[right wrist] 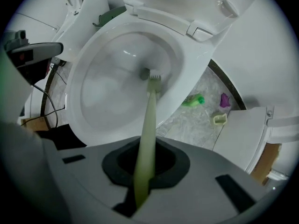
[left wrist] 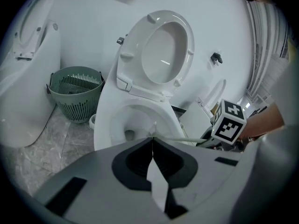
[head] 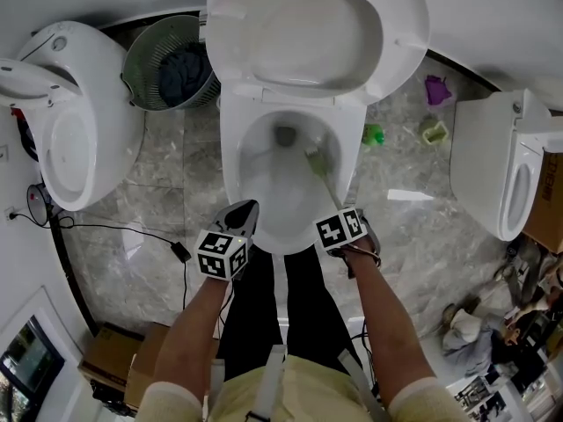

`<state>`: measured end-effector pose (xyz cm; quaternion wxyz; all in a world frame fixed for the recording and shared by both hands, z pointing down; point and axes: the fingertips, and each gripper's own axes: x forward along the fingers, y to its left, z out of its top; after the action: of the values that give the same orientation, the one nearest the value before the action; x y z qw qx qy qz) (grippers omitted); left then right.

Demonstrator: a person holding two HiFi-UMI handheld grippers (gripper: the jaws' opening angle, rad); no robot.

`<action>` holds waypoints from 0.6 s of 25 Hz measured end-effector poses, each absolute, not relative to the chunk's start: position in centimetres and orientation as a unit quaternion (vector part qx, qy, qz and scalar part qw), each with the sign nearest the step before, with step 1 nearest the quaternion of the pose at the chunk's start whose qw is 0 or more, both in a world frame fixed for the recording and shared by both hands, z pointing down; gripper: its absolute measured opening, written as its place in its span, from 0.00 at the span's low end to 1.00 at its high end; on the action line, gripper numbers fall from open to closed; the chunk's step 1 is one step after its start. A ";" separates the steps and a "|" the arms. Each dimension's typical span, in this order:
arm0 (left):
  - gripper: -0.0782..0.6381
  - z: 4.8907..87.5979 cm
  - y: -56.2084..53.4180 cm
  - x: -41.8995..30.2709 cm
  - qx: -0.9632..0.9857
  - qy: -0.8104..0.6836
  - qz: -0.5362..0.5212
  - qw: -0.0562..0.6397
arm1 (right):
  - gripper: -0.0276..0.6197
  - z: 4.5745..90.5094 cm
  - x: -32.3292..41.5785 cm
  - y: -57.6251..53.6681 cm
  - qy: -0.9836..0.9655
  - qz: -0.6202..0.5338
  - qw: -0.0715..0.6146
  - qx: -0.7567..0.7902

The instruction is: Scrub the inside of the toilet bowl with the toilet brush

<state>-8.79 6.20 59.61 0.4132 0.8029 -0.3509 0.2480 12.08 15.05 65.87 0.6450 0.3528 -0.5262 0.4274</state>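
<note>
My right gripper (right wrist: pixel 142 171), at the bottom centre of its own view, is clenched on the pale green handle of the toilet brush (right wrist: pixel 148 120), which runs up the middle of the frame away from me. My left gripper (left wrist: pixel 152 148) has its jaws pressed together with nothing between them, and hangs just in front of the bowl's near rim at lower left in the head view.

To scrub well, I judge I should keep this firm hold on the handle, press the bristles against the porcelain and sweep them round the wall and under the rim, not just stir the middle.

The brush's long axis climbs from lower centre towards the middle of the right gripper view, leaning slightly right. Its head (right wrist: pixel 154 80) points down into the toilet bowl (right wrist: pixel 105 92), right beside the drain (right wrist: pixel 145 73). It probably touches the surface there, though I cannot be sure. Beyond, the raised seat (head: pixel 317 25) fills the top centre of the head view.
</note>
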 end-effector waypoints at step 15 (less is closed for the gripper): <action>0.12 59.8 7.8 -9.3 0.802 -0.349 0.260 0.409 | 0.09 65.6 9.9 20.3 -0.528 0.420 0.688 0.268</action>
<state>-9.30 7.81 59.83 0.4091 0.8020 -0.3492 0.2597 9.93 20.26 65.61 0.6879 0.2684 -0.5278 0.4198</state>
